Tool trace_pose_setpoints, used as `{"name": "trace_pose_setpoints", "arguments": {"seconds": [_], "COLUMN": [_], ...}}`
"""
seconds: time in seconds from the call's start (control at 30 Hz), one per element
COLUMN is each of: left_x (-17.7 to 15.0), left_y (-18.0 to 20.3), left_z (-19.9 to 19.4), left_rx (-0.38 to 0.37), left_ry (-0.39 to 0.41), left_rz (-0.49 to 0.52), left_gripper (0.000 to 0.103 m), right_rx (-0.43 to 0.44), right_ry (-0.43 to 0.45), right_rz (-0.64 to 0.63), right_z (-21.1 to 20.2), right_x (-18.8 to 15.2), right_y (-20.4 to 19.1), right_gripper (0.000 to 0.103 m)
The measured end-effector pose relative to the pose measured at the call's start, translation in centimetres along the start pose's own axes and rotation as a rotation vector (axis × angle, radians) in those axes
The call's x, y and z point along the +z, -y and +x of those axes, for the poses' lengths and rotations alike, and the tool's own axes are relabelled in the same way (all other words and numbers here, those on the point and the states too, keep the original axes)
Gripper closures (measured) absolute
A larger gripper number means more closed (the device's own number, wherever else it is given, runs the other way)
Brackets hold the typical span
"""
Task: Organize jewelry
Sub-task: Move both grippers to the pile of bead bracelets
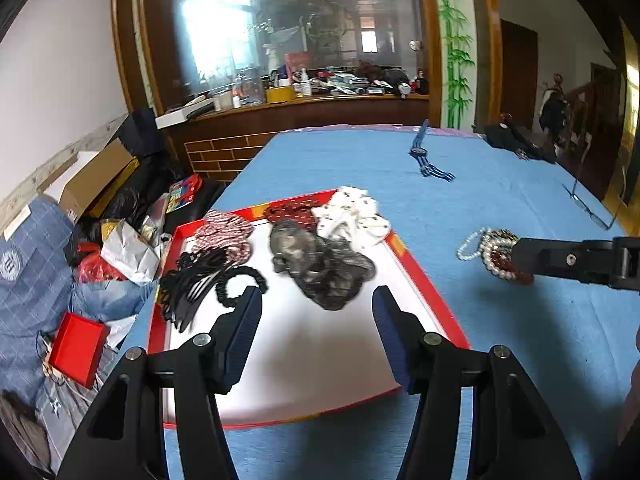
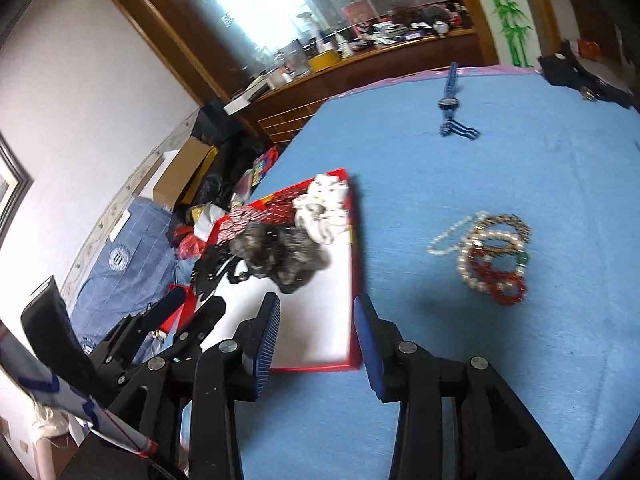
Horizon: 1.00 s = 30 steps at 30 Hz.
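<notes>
A pile of bead bracelets point(image 1: 486, 246) point(image 2: 494, 258), pearl white and dark red, lies on the blue cloth right of a red-rimmed white tray point(image 1: 418, 274) point(image 2: 353, 280). The tray's far half holds several scrunchies: striped point(image 1: 226, 236), white point(image 1: 352, 216) point(image 2: 324, 208) and grey point(image 1: 320, 268) point(image 2: 280, 256), plus black hair ties point(image 1: 200, 280). My left gripper point(image 1: 316, 312) hovers open over the tray's bare near half, nothing between its fingers. My right gripper point(image 2: 316, 314) is open and empty above the tray's near right rim; in the left wrist view its tip point(image 1: 520, 258) overlaps the beads.
A blue watch point(image 1: 424, 156) point(image 2: 450, 104) lies far back on the cloth. Glasses point(image 1: 592, 208) rest near the right edge and a dark object point(image 1: 516, 140) at the far right corner. Boxes, bags and a small red box point(image 1: 78, 348) crowd the floor to the left.
</notes>
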<state>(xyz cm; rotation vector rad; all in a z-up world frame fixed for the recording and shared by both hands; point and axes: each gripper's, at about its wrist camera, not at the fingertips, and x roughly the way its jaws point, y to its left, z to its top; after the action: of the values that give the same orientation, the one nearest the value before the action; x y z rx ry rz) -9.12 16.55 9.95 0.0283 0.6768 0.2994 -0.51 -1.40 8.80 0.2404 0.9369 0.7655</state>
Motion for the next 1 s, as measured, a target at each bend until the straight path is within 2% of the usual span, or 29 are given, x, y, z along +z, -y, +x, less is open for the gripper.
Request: {"name": "trace_pose_setpoints", "arguments": {"seconds": [0.43, 0.57, 0.77, 0.83, 1.0], "left_x": [-0.3, -0.2, 0.7, 1.2, 2.5], "left_y": [5.7, 7.7, 11.2, 12.0, 14.3], "left_z": [1.1, 2.1, 4.3, 5.3, 7.9], "left_rx": [-0.033, -0.142, -0.299, -0.328, -0.414], "left_ry": [-0.031, -0.073, -0.148, -0.174, -0.256], "left_rz": [0.117, 0.126, 0.133, 0.122, 0.078], "left_gripper": [0.045, 0.045, 0.045, 0.045, 0.045], "right_rx": [-0.046, -0.091, -0.175, -0.189, -0.227], "right_ry": [0.020, 0.020, 0.071, 0.054, 0.054], "right_rz": [0.098, 0.142, 0.247, 0.313, 0.356], "right_z": [-1.7, -1.9, -2.8, -2.3, -2.6], "right_x": [0.1, 1.2, 2.8, 2.5, 2.6], "right_y": [6.0, 8.3, 13.6, 15.8, 17.3], "right_gripper": [0.060, 0.060, 0.060, 0.060, 0.061]}}
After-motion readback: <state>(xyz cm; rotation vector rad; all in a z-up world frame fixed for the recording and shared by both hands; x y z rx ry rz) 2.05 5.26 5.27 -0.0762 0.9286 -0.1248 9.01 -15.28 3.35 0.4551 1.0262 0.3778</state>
